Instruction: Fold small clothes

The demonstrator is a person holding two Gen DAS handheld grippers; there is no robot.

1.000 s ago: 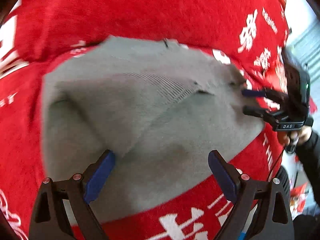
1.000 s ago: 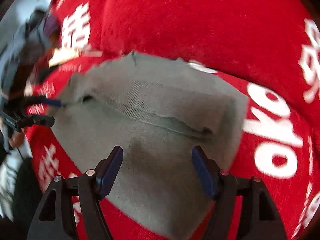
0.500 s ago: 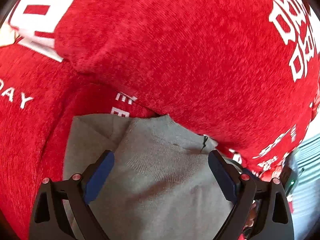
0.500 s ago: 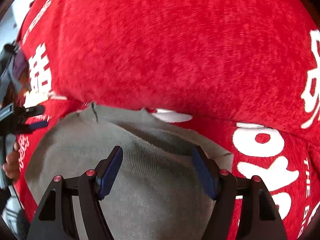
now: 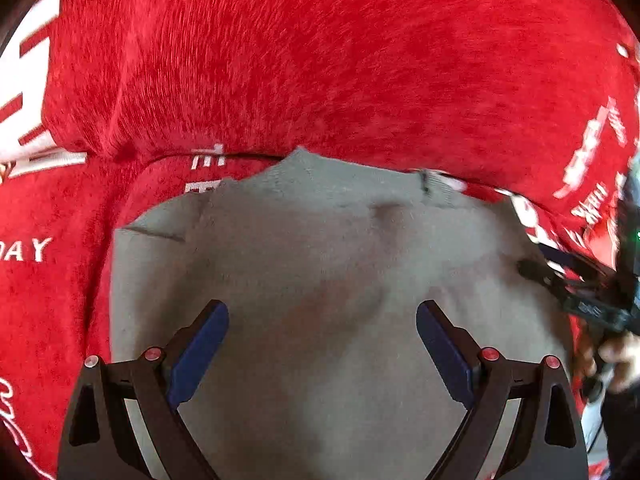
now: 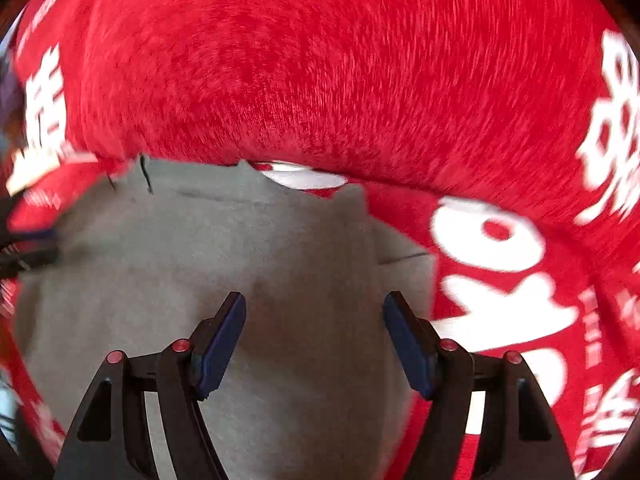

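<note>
A grey knit garment [image 5: 320, 264] lies spread flat on a red plush cover [image 5: 320, 60] printed with white lettering. Its far edge sits just at the foot of a raised red fold of that cover.

The left gripper [image 5: 322, 334] hangs over the near middle of the garment with its jaws spread wide, nothing between the blue pads, which stand clear of the cloth.

The right gripper [image 6: 314, 330] hangs over the right part of the same garment, its jaws likewise spread and empty. In the left wrist view it shows at the garment's right edge, with a hand [image 5: 616, 356] gripping its handle. Whether its tips touch the fabric there I cannot tell.
</note>
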